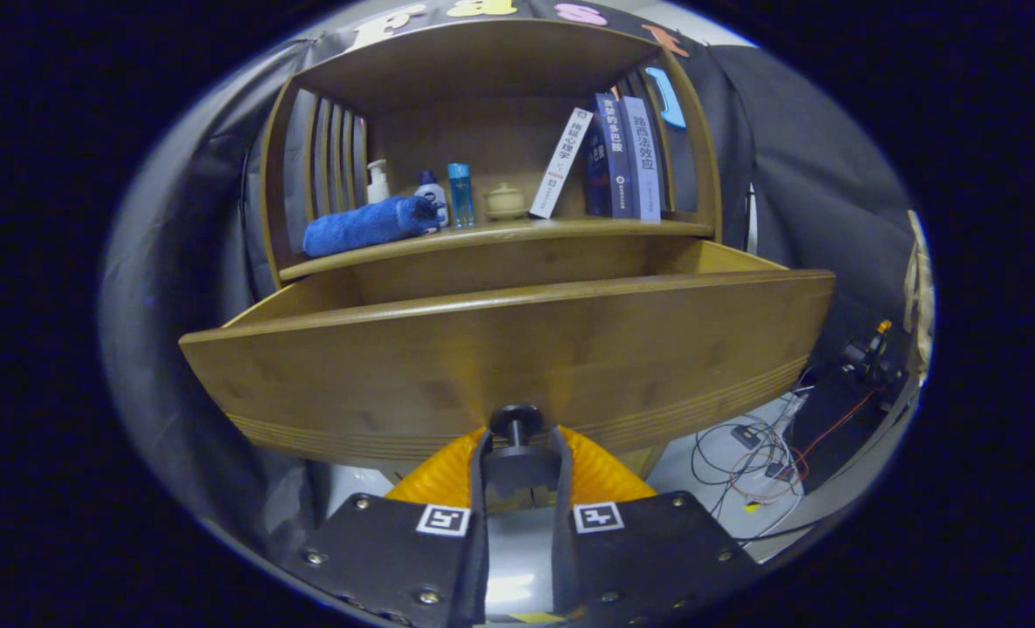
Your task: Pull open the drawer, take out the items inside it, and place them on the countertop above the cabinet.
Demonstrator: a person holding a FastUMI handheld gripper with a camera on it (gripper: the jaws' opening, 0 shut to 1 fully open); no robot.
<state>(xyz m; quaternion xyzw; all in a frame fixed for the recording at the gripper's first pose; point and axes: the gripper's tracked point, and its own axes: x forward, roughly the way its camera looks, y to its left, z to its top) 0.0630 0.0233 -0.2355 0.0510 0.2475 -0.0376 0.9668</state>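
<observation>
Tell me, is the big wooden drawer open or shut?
Open. The drawer sticks out from under the shelf, and the gripper is closed on its black knob.

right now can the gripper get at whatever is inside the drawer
Probably not yet. The gripper sits low, fingers closed on the knob, and the drawer front stands between it and the inside. It would have to let go and come over the front edge.

Your orange tongs grip a black knob on the brown wooden drawer; above it, a blue towel.
</observation>
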